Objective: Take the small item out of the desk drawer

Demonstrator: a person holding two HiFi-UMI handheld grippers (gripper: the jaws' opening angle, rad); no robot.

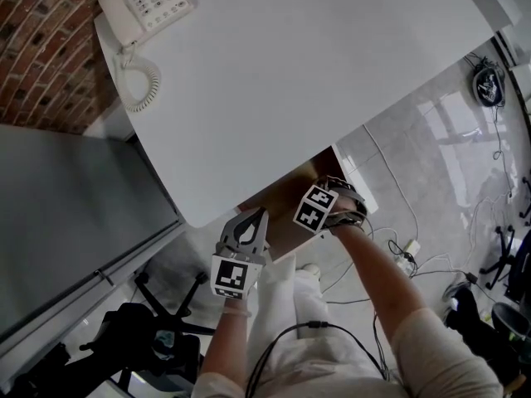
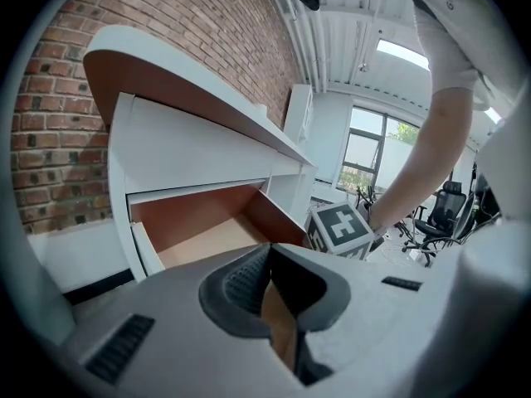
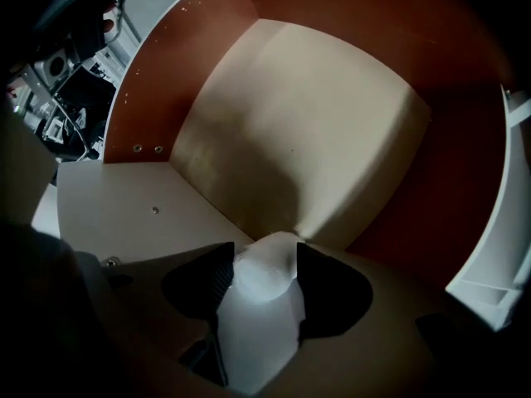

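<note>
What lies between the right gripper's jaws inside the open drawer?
A small white item stands between the right gripper's jaws, above the drawer's pale floor. Only the right gripper view shows it.

The desk drawer (image 2: 199,211) stands pulled open at centre-left, with reddish-brown walls and a pale tan floor. The small whitish item (image 3: 264,279), rounded on top, sits low centre inside it.

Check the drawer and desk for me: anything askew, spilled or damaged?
Nothing stands out. The open drawer looks intact and nothing is spilled; its floor shows only the white item between the right gripper's open jaws. The telephone rests on the desk's corner, handset cradled.
</note>
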